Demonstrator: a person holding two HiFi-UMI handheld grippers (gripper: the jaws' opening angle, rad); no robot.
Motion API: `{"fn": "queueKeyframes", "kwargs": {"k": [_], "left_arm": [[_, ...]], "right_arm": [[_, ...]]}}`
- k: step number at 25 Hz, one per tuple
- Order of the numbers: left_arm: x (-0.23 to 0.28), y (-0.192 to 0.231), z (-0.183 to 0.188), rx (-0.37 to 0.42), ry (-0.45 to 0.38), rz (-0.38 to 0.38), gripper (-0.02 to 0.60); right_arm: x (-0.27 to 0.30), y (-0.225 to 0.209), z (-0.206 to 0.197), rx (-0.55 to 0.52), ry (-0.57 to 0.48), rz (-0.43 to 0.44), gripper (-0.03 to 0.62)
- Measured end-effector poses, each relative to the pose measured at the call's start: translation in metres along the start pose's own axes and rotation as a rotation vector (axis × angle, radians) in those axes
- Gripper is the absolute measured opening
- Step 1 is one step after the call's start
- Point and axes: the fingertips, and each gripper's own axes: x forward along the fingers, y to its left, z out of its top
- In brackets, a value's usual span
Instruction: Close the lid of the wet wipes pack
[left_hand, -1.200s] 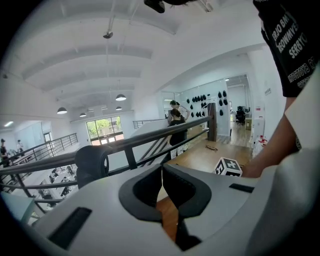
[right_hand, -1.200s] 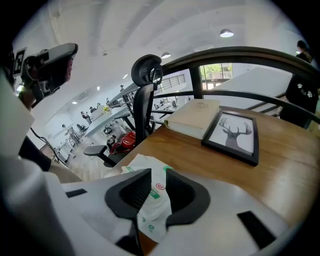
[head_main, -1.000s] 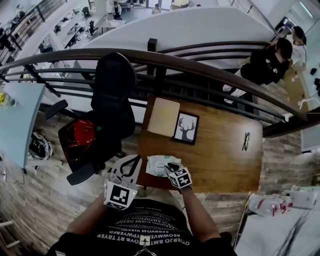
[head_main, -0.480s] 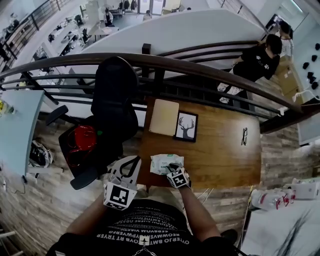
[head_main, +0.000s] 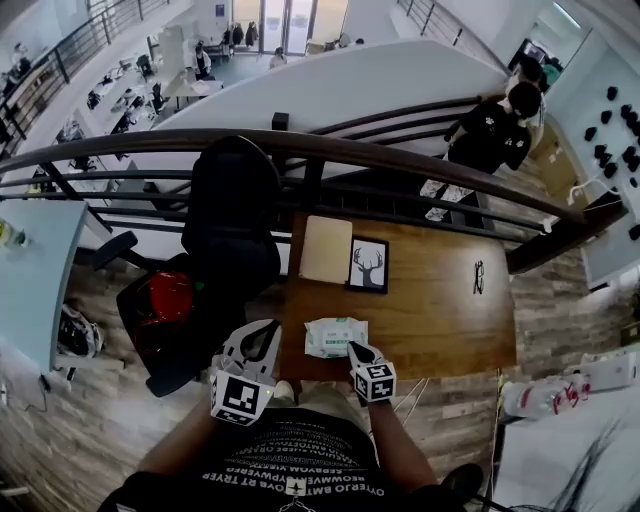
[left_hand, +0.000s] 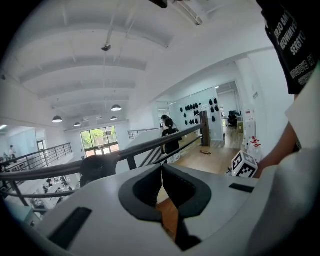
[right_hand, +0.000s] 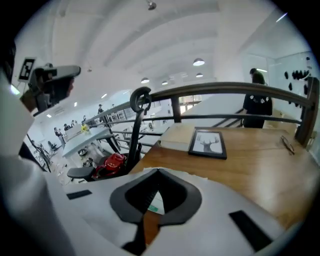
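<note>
The wet wipes pack (head_main: 335, 336), white with green print, lies flat near the front edge of the wooden table (head_main: 440, 320); its lid looks down, though it is too small to be sure. My right gripper (head_main: 353, 348) hovers just off the pack's near right corner, shut and empty. In the right gripper view the jaws (right_hand: 159, 172) meet at the tips, and a strip of the pack (right_hand: 155, 201) shows below them. My left gripper (head_main: 267, 327) hangs off the table's left front corner, apart from the pack. Its jaws (left_hand: 162, 167) are shut with nothing between them.
A framed deer picture (head_main: 368, 265) and a beige folder (head_main: 326, 248) lie at the table's back left, and glasses (head_main: 478, 271) at the right. A black chair (head_main: 232, 215) with a red bag (head_main: 165, 298) stands left of the table. A railing (head_main: 400, 152) runs behind, with a person (head_main: 490, 140) beyond.
My right gripper has drawn back from over the pack toward the table's near edge and lifted, and its jaws have closed. The left gripper has shifted only slightly.
</note>
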Motion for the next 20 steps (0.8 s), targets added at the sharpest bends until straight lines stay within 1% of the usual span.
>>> {"fn": "queueKeyframes", "kwargs": {"k": [3, 6, 9, 11, 14, 16, 20], "left_arm": [[-0.002, 0.0, 0.013, -0.017, -0.043, -0.013, 0.029], [-0.003, -0.003, 0.024, -0.017, -0.078, -0.027, 0.029], [-0.002, -0.003, 0.031, -0.017, -0.099, -0.039, 0.029], [-0.004, -0.002, 0.037, 0.001, -0.112, -0.037, 0.029], [-0.005, -0.001, 0.048, 0.026, -0.145, -0.036, 0.029], [-0.003, -0.001, 0.051, 0.021, -0.16, -0.041, 0.029], [0.003, -0.003, 0.049, 0.001, -0.151, -0.046, 0.029]], "right_arm": [[-0.042, 0.009, 0.036, -0.016, -0.112, -0.03, 0.015], [-0.089, 0.015, 0.078, -0.053, -0.213, -0.073, 0.014], [-0.138, 0.018, 0.121, -0.106, -0.313, -0.115, 0.014], [-0.173, 0.023, 0.146, -0.151, -0.364, -0.136, 0.014], [-0.216, 0.024, 0.174, -0.209, -0.399, -0.177, 0.014], [-0.231, 0.021, 0.183, -0.207, -0.407, -0.191, 0.014], [-0.236, 0.023, 0.195, -0.186, -0.437, -0.199, 0.014]]}}
